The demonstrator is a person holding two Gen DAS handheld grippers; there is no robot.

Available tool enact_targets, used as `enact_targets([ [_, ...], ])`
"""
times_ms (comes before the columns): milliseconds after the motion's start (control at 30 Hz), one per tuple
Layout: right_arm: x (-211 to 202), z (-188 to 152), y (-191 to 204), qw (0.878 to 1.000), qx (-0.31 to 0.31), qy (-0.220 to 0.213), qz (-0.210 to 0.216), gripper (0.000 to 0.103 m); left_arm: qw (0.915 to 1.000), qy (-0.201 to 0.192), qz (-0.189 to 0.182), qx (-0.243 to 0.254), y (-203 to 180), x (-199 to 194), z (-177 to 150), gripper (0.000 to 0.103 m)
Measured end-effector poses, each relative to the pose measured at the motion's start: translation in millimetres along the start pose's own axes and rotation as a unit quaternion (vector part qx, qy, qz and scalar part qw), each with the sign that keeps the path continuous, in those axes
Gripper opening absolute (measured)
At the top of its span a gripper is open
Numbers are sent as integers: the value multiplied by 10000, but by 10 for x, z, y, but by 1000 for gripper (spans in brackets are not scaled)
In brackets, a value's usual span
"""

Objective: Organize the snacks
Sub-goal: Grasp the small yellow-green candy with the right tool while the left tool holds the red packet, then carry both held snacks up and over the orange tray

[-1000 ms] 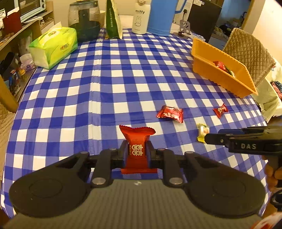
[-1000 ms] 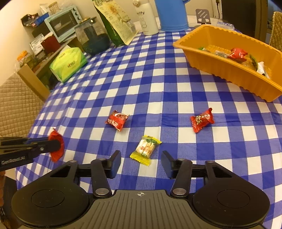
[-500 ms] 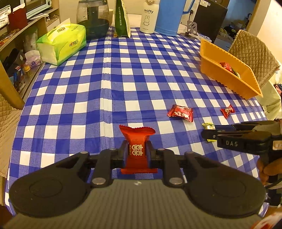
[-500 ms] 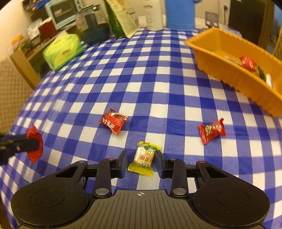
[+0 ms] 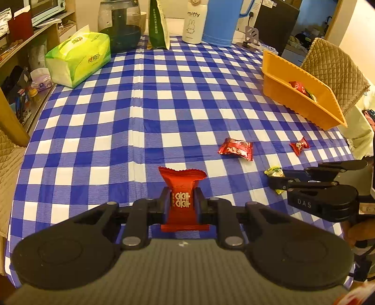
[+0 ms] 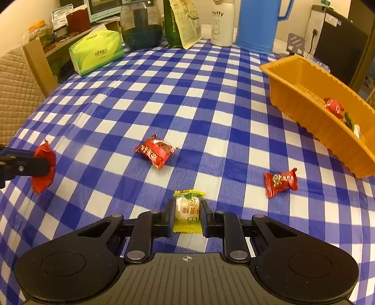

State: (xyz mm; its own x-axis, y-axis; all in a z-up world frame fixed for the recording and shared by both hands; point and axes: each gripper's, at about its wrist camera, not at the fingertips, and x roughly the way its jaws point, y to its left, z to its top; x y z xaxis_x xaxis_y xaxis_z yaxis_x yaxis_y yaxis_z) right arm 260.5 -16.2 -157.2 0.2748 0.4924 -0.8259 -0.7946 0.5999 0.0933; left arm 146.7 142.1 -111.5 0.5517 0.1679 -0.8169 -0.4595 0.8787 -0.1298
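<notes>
My left gripper is shut on a red snack packet and holds it above the checked tablecloth. My right gripper is shut on a yellow-wrapped snack low over the cloth; it also shows in the left wrist view. Two red snacks lie loose on the table: a larger one and a small one. The orange tray at the right holds several snacks. The left gripper with its red packet shows at the left edge of the right wrist view.
A green tissue pack, a dark glass jar, a green bag, a white miffy bottle and a blue jug stand along the table's far edge. Quilted chairs stand at both sides.
My right gripper has closed on the yellow snack, which lay loose between its open fingers a second ago. My left gripper still holds the red packet and has risen a little.
</notes>
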Motion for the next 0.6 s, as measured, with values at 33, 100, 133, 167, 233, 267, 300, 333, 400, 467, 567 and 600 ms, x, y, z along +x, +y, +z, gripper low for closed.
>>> enact_targets([
  [33, -22, -11, -14, 10000, 49, 19, 43, 22, 10000, 3, -13, 15, -15, 2, 3, 18],
  [100, -64, -38, -54, 9996, 203, 67, 161, 22, 10000, 13, -38, 56, -45, 6, 9, 18],
  [133, -86, -50, -77, 9992, 303, 93, 228, 22, 10000, 14, -52, 83, -55, 7, 12, 18],
  [167, -108, -64, -104, 9987, 410, 116, 295, 22, 9999, 14, -65, 107, -77, 7, 13, 18],
  [233, -157, -91, -173, 9965, 678, 163, 453, 22, 9998, 16, -107, 158, -125, 4, 17, 18],
  [267, -186, -107, -217, 9949, 835, 180, 545, 22, 9997, 17, -132, 194, -152, 2, 20, 18],
  [300, -213, -113, -256, 9934, 953, 188, 609, 22, 9996, 20, -158, 227, -180, 1, 24, 18],
  [333, -246, -126, -293, 9921, 1055, 186, 660, 22, 9995, 23, -185, 260, -210, 0, 30, 18],
  [400, -316, -148, -355, 9899, 1205, 170, 722, 22, 9991, 24, -246, 339, -282, -2, 45, 18],
  [467, -391, -174, -425, 9877, 1358, 141, 758, 22, 9987, 24, -318, 402, -341, -4, 61, 18],
  [567, -507, -219, -541, 9834, 1618, 72, 819, 22, 9978, 17, -426, 516, -455, 0, 99, 18],
  [600, -543, -236, -572, 9821, 1687, 48, 832, 22, 9974, 16, -456, 556, -493, 3, 110, 18],
])
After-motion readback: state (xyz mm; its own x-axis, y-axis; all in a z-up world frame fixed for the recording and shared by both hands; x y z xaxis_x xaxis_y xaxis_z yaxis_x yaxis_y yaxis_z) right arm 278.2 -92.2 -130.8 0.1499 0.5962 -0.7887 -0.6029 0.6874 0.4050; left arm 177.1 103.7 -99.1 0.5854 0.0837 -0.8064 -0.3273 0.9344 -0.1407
